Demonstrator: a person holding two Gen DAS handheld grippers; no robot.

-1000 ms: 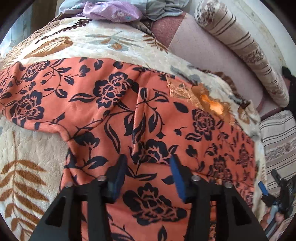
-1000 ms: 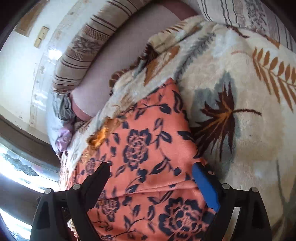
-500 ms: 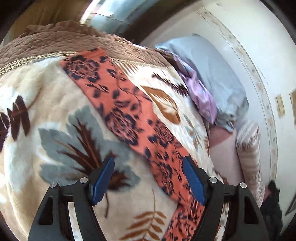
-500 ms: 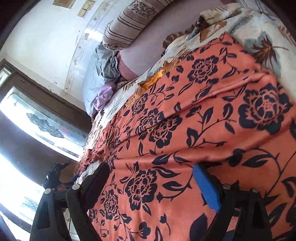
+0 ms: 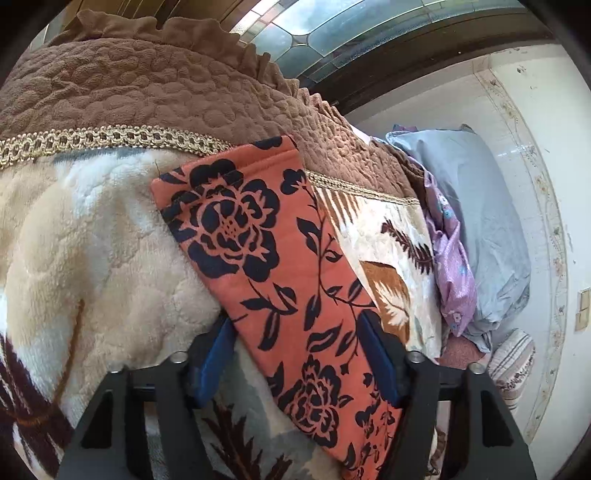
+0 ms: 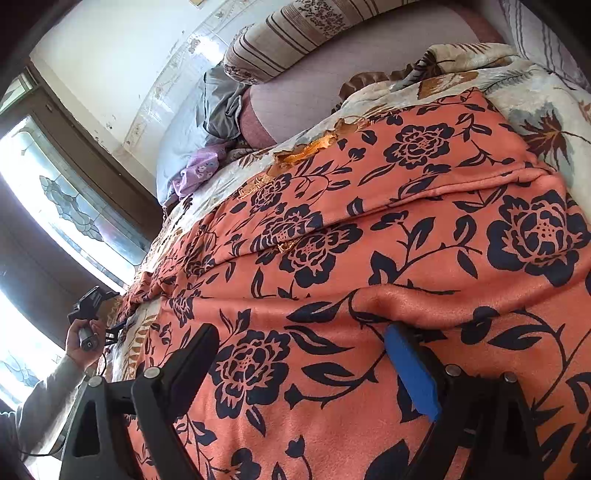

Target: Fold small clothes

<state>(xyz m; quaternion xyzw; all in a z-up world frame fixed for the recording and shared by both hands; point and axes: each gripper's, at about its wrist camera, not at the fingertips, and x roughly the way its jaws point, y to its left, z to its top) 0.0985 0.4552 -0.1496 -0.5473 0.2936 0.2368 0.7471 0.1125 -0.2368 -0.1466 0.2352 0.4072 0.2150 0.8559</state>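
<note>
An orange garment with dark navy flowers [image 6: 369, 258] lies spread on a plush leaf-print blanket [image 5: 92, 258]. In the left wrist view one narrow leg or sleeve of it [image 5: 266, 266] runs up to the blanket's brown border. My left gripper [image 5: 295, 354] is open, its blue pads either side of that strip, low over it. My right gripper [image 6: 299, 362] is open, right over the wide body of the garment, where the cloth is raised in a fold. The left gripper also shows far left in the right wrist view [image 6: 92, 306], held in a hand.
A brown quilted border with gold trim [image 5: 147, 96] edges the blanket. A lilac garment [image 5: 454, 266] and a grey-blue pillow [image 5: 491, 221] lie by the wall. A striped bolster [image 6: 314, 33] and a mauve mattress sheet [image 6: 332, 96] lie beyond. A window [image 6: 55, 206] is at the left.
My left gripper swung off the garment's body to its far narrow end and moved close over the strip, jaws wider apart. My right gripper moved onto the garment's wide body and stays open.
</note>
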